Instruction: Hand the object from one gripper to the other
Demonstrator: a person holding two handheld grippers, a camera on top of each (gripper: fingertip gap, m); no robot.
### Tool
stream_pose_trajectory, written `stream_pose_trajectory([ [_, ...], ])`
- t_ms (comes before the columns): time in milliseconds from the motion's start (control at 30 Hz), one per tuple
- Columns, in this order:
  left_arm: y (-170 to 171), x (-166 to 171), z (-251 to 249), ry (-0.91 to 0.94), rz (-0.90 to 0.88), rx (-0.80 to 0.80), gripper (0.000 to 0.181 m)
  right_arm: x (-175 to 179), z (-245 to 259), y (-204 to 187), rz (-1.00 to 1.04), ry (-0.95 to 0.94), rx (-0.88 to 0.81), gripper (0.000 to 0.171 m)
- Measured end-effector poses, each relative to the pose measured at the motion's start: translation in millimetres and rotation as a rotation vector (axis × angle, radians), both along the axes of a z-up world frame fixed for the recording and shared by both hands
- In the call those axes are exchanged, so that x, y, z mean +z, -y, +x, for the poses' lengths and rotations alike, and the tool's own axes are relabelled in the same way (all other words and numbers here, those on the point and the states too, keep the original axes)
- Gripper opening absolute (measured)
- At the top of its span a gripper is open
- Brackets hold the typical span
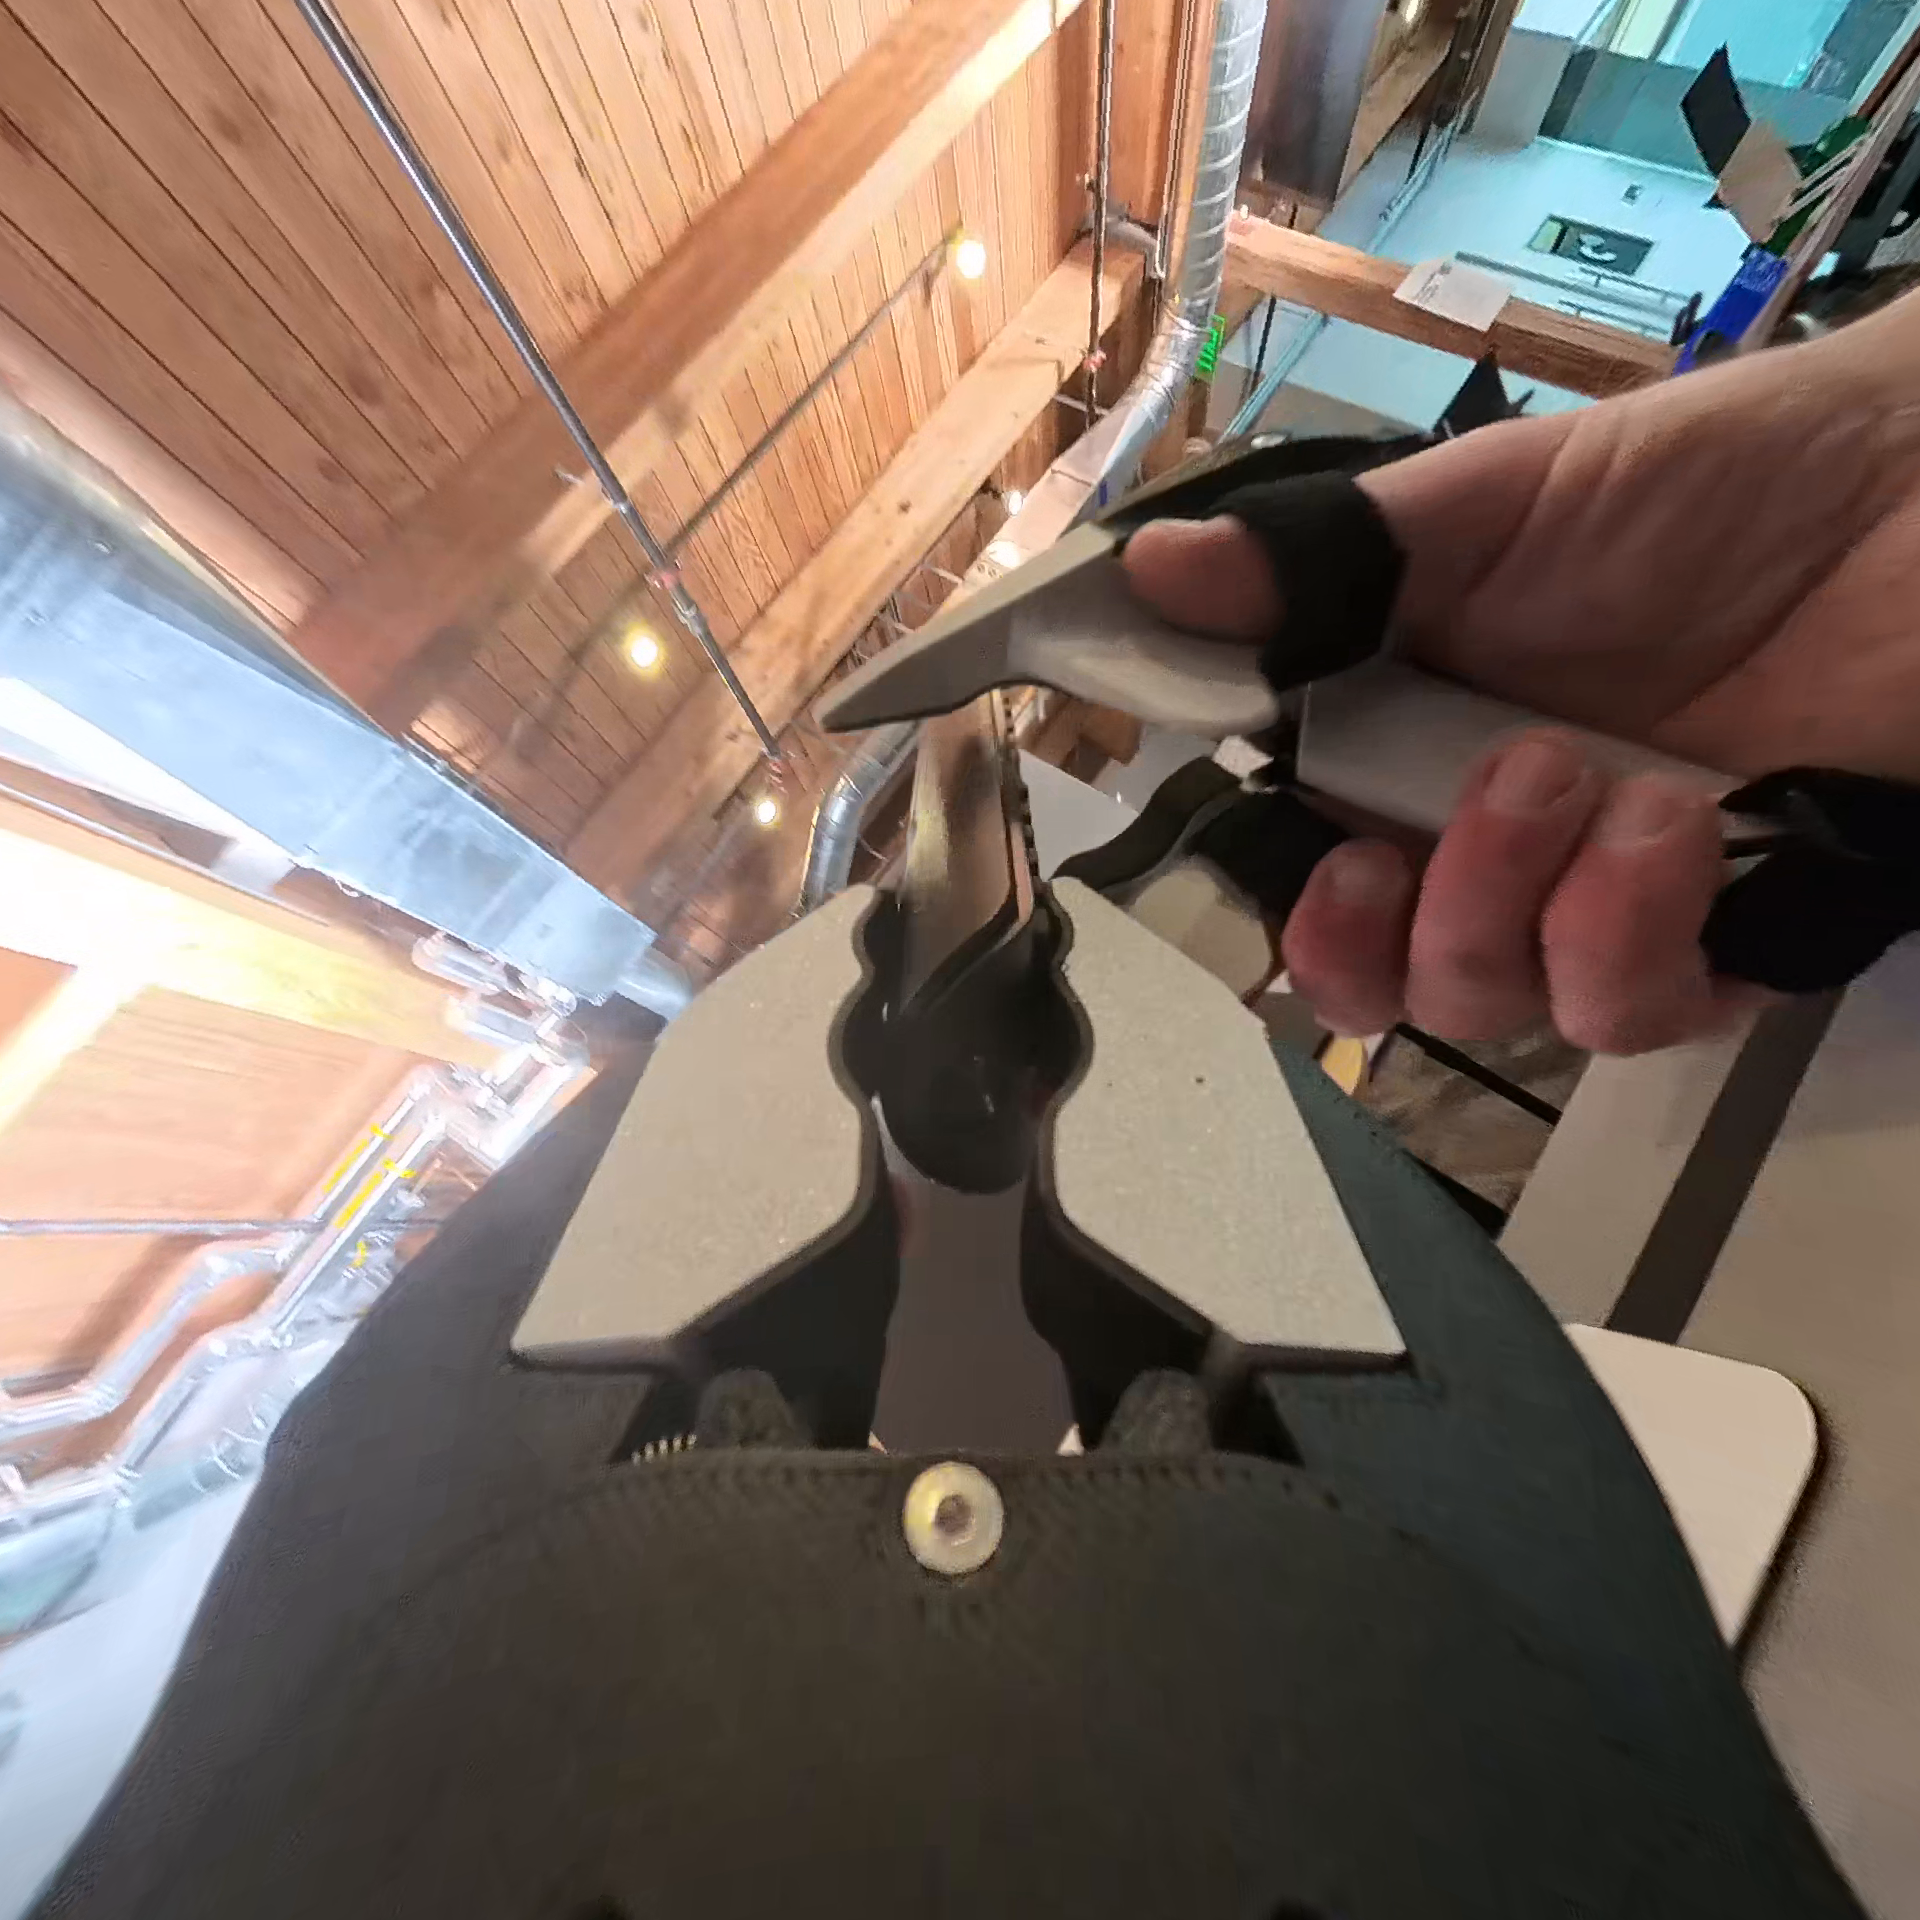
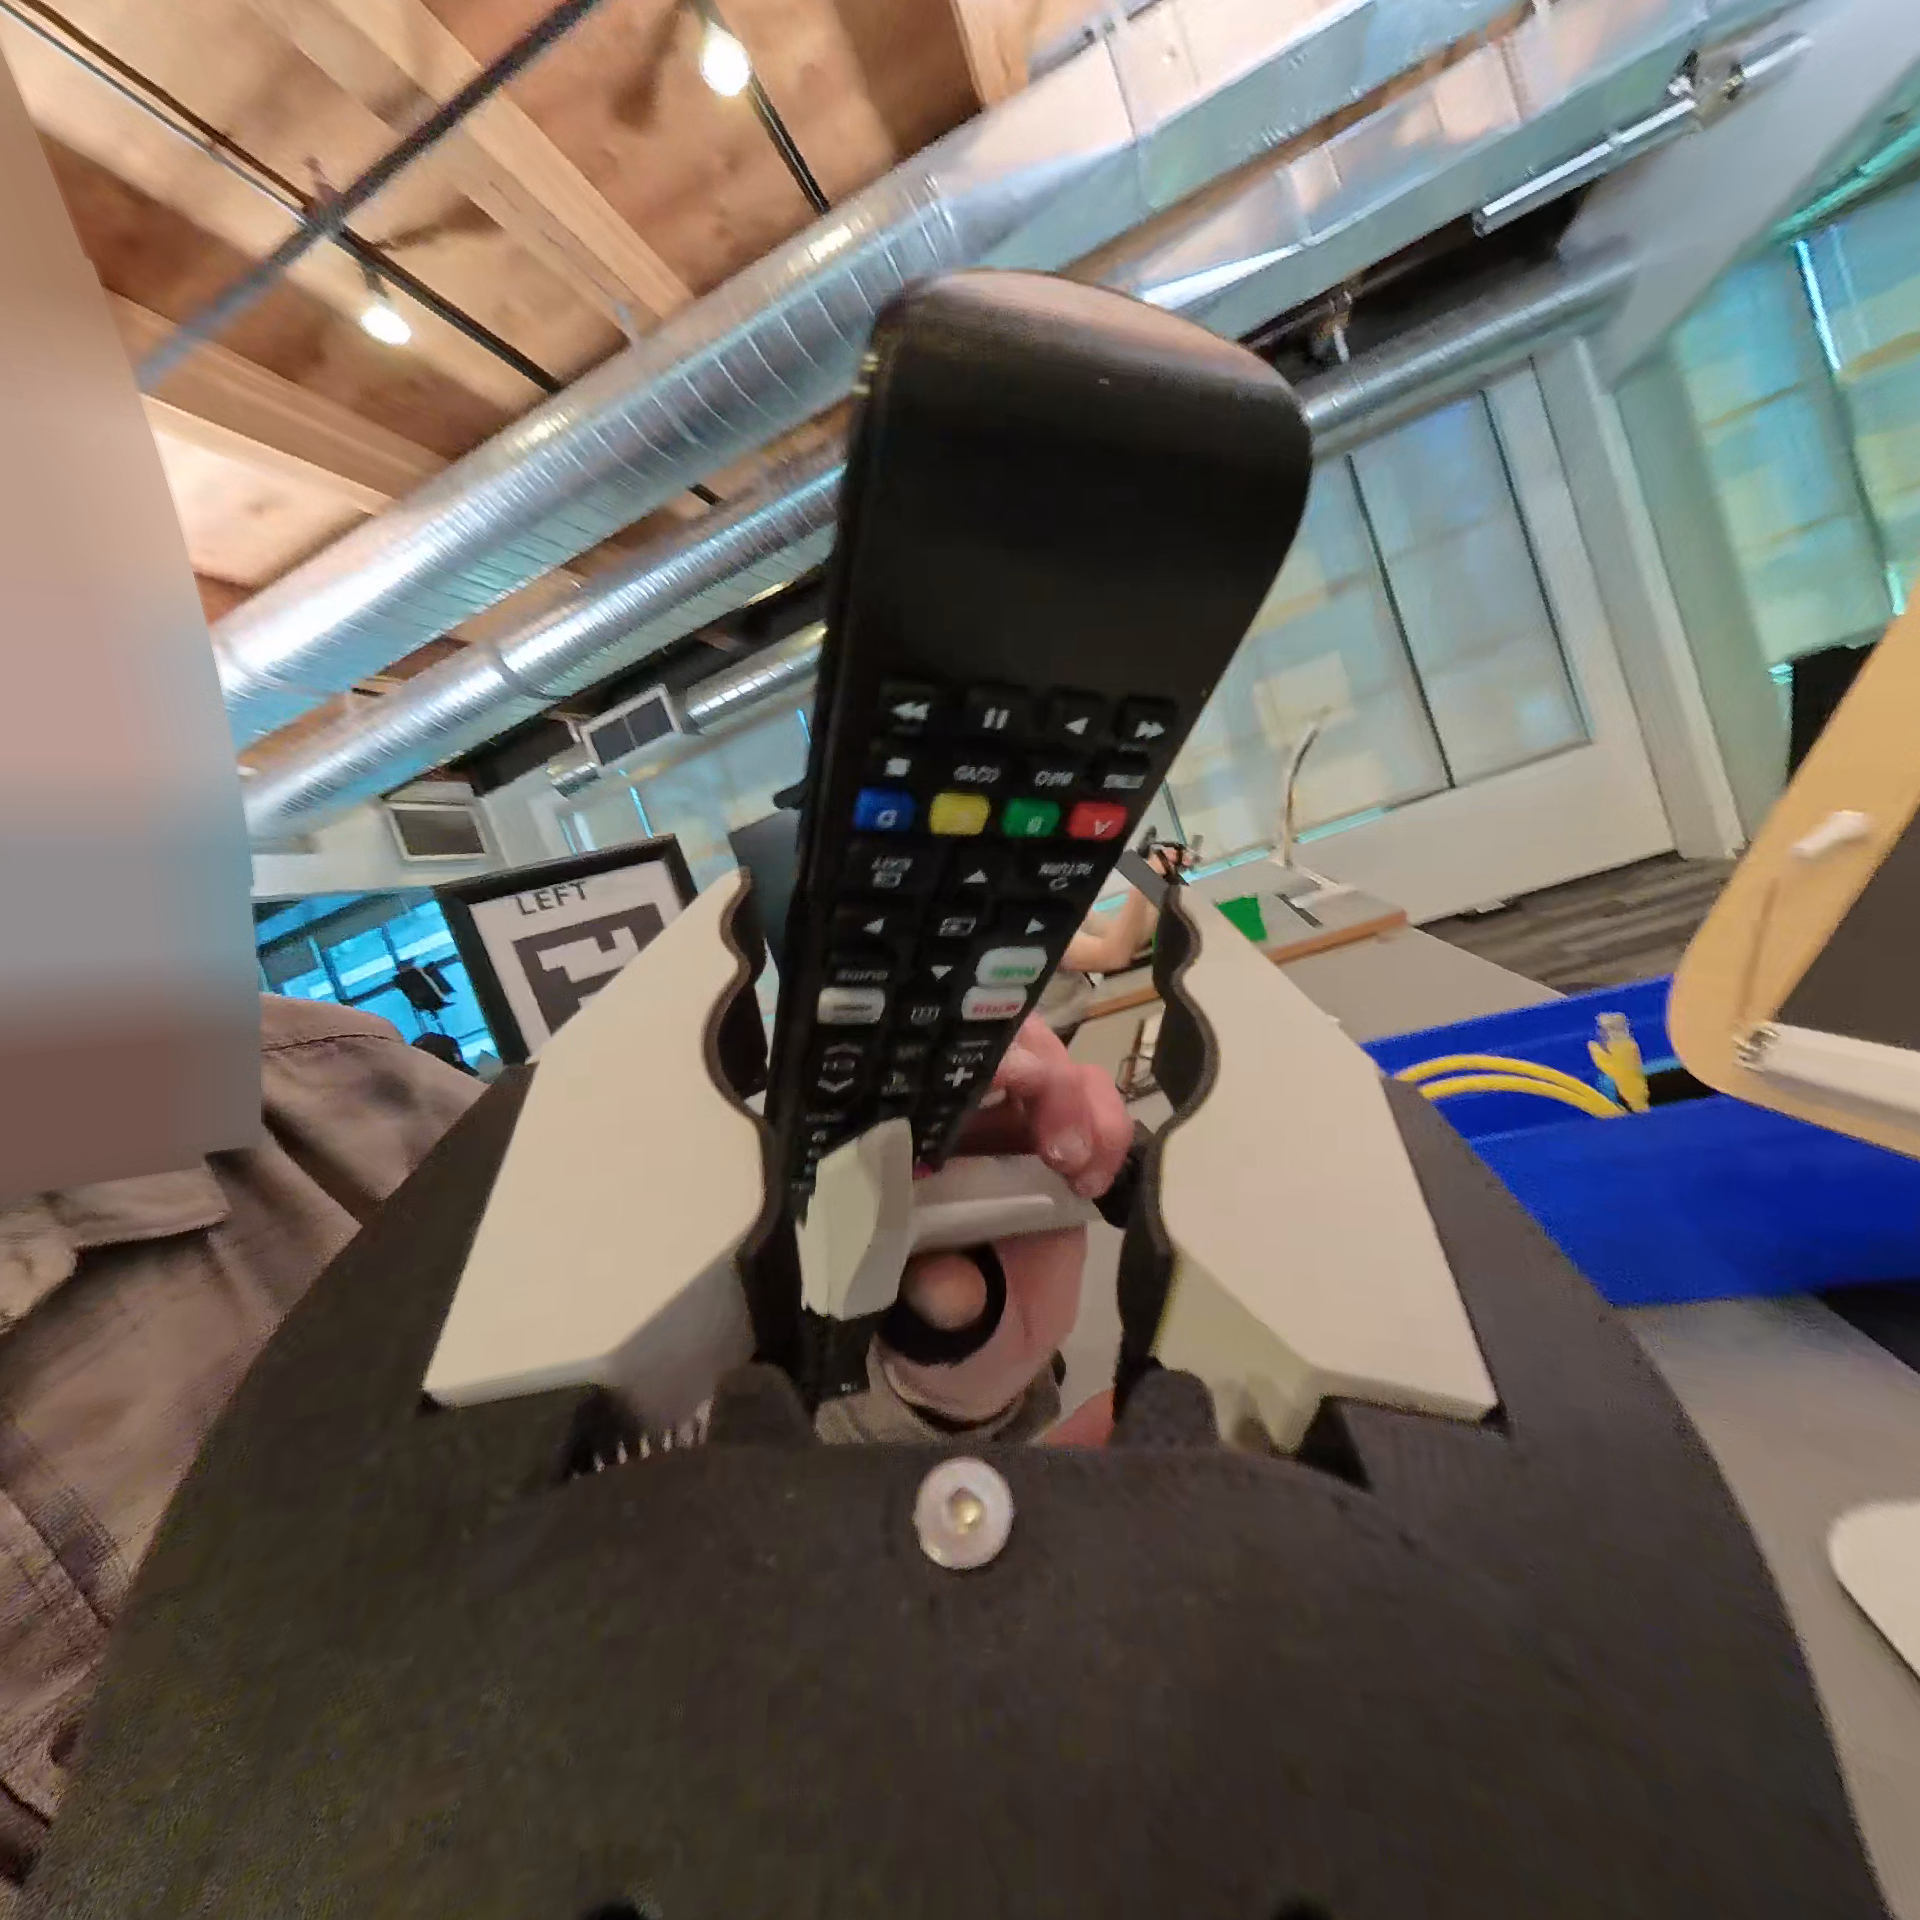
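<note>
The left tongs (image 1: 961, 904) are clamped on a black remote control (image 1: 961, 821), gripping it near its lower end between the two grey pads, so that in the left wrist view only its thin edge shows, running up and away from the tongs. The remote is in the air, clear of any bench, and stands nearly upright against a wooden plank ceiling (image 1: 520, 312).

The right tongs (image 2: 956, 935) stand wide apart on either side of the remote's keypad section. In the right wrist view their left finger (image 2: 623, 1143) lies just beside the remote's edge; whether it touches cannot be told. Their right finger (image 2: 1309, 1143) is clearly apart from it. The buttons face this camera, with the row of blue, yellow, green and red keys above the fingertips and the plain black end at the top.

Below the keypad a pale fingertip of the left tongs (image 2: 862, 1216) presses on the remote, with the person's left hand (image 2: 1039, 1122) behind it. The left wrist view shows the right hand (image 1: 1558, 727), in black finger straps, holding the right tongs from the right.

A silver duct (image 2: 623, 499) crosses the ceiling, and a blue bin (image 2: 1558, 1195) with yellow cables (image 2: 1507, 1081) sits at right
</note>
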State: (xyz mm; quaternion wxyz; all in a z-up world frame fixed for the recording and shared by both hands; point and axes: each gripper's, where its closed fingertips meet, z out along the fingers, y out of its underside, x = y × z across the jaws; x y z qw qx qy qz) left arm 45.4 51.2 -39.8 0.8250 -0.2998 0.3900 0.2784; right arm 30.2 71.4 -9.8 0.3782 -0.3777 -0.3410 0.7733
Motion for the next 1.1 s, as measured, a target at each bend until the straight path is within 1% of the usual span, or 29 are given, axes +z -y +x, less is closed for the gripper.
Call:
stream_pose_trajectory([
  [67,3,-1,4,-0.007,0.021,-0.004,0.025,4,1,9,0.006,-0.039,0.042,0.066],
  [133,5,-2,6,0.001,0.029,-0.016,0.024,8,2,16,0.016,-0.07,0.067,0.055],
  [333,5,-1,4,0.0,0.063,-0.002,0.024,12,2,19,0.036,-0.112,0.037,0.052],
  [467,-3,-6,2,-0.021,0.031,0.008,0.027,10,2,16,0.105,-0.092,-0.041,0.051],
  [500,-4,-8,3,-0.026,0.002,-0.016,0.028,9,2,16,0.125,-0.08,-0.058,0.051],
  [567,-6,-17,8,-0.064,-0.077,-0.094,0.038,8,4,11,0.161,-0.057,-0.106,0.051],
  [600,-9,-22,9,-0.1,-0.127,-0.109,0.042,7,6,10,0.185,-0.04,-0.128,0.051],
  [667,-14,-32,8,-0.163,-0.227,-0.158,0.057,5,10,4,0.243,-0.002,-0.184,0.051],
  [733,-19,-40,2,-0.205,-0.338,-0.188,0.063,3,16,1,0.309,0.039,-0.23,0.051],
  [800,-23,-45,-4,-0.178,-0.485,-0.243,0.067,-5,19,-1,0.423,0.118,-0.287,0.05],
  [833,-23,-45,-4,-0.13,-0.58,-0.305,0.07,-10,19,1,0.482,0.161,-0.298,0.051],
  [900,-17,-48,2,-0.037,-0.776,-0.458,0.073,-20,17,10,0.58,0.225,-0.284,0.05],
  [967,-8,-53,11,0.032,-0.939,-0.604,0.078,-27,16,26,0.633,0.241,-0.217,0.05],
  [1067,10,-65,27,0.053,-1.147,-0.774,0.081,-35,10,46,0.68,0.247,-0.124,0.05],
  [1100,15,-66,31,0.06,-1.18,-0.821,0.082,-37,9,53,0.691,0.247,-0.091,0.05],
])
